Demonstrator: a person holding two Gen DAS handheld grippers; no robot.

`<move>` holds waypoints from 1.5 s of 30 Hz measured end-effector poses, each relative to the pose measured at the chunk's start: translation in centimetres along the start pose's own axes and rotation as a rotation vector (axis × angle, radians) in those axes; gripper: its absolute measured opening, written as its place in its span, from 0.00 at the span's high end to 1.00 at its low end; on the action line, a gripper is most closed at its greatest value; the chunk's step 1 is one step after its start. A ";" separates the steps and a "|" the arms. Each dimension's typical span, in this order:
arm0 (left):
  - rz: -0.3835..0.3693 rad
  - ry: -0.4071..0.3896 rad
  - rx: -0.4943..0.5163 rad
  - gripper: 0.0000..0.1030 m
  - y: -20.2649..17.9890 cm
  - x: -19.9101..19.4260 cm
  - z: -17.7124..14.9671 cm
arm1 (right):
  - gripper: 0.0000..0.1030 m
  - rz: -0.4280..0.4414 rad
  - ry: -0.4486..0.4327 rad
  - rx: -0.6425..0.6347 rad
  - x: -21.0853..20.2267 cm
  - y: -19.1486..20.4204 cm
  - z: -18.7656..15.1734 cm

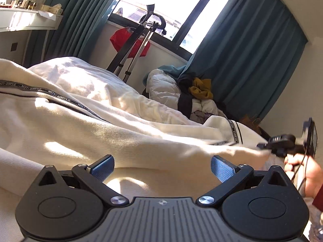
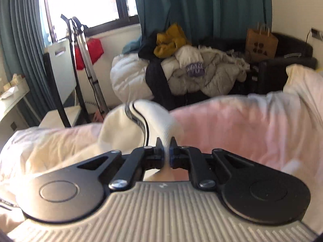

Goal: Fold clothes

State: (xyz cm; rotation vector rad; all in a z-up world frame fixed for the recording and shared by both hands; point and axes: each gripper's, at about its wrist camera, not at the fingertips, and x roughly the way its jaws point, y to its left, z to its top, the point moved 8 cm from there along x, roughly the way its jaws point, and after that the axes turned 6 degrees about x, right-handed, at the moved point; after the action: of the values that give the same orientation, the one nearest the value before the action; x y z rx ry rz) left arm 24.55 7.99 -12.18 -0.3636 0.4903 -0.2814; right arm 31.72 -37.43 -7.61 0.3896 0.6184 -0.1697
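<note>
The bed (image 2: 252, 125), covered in pale bedding, carries the cream garment (image 1: 84, 125), which lies spread across it with a black lettered stripe (image 1: 60, 97) running along the fabric. Behind the bed, a pile of clothes (image 2: 191, 70) sits below the teal curtain (image 2: 201, 6). The left tool (image 1: 162, 168) hovers over the garment with its blue pads wide apart, gripping nothing. The right tool (image 2: 166, 153) is clamped narrow on a raised fold of the cream garment.
</note>
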 end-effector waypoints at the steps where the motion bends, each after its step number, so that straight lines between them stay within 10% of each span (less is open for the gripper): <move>1: -0.008 0.004 -0.010 0.00 0.1 0.1 -0.1 | 0.91 0.052 0.049 0.035 0.1 -0.4 -1.9; 14: -0.003 -0.016 0.000 0.00 0.5 2.5 -1.9 | 0.91 0.321 0.045 0.147 -2.3 3.1 -12.4; 23: 0.021 -0.043 -0.004 0.00 0.2 2.1 -2.0 | 0.91 0.400 0.127 -0.111 -2.1 8.6 -17.2; 32: 0.042 -0.047 0.011 0.00 0.1 2.1 -2.2 | 0.87 0.508 0.108 0.081 -3.1 7.1 -14.8; 37: 0.044 -0.048 0.012 0.00 0.2 2.0 -2.3 | 0.47 0.580 0.078 0.149 -3.9 6.8 -13.0; 45: 0.039 -0.055 -0.018 0.00 0.6 1.6 -2.3 | 0.40 0.693 -0.028 0.348 -5.1 2.3 -6.9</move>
State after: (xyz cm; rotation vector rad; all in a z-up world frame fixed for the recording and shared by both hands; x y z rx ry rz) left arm 24.89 7.31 -14.92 -0.3782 0.4459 -0.2287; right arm 24.59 -32.34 -9.04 0.9119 0.3952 0.3854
